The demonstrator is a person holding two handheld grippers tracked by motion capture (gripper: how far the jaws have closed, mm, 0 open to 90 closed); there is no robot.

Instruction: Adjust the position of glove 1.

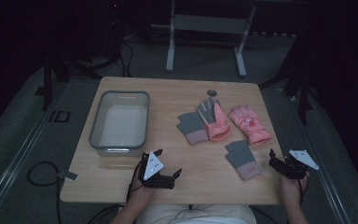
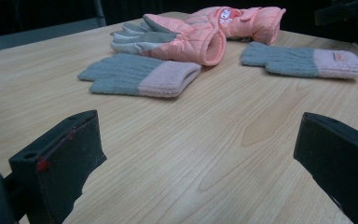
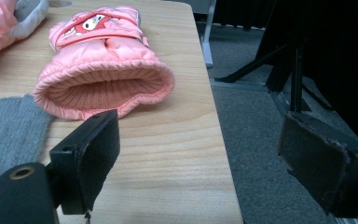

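With both claws hovering jaws apart over the worktop (image 1: 168, 98), the right claw (image 1: 279, 164) should ease forward and slightly left to pinch the ribbed cuff of the pink padded glove (image 3: 103, 70) just ahead of it, while the left claw (image 1: 168, 178) takes the grey knit glove (image 2: 140, 74) ahead.

Puffy pink quilted-cloth glove (image 3: 103, 70) and grey ribbed-knit glove (image 2: 140, 74) lie on a smooth matt wood-grain table (image 2: 214, 140).
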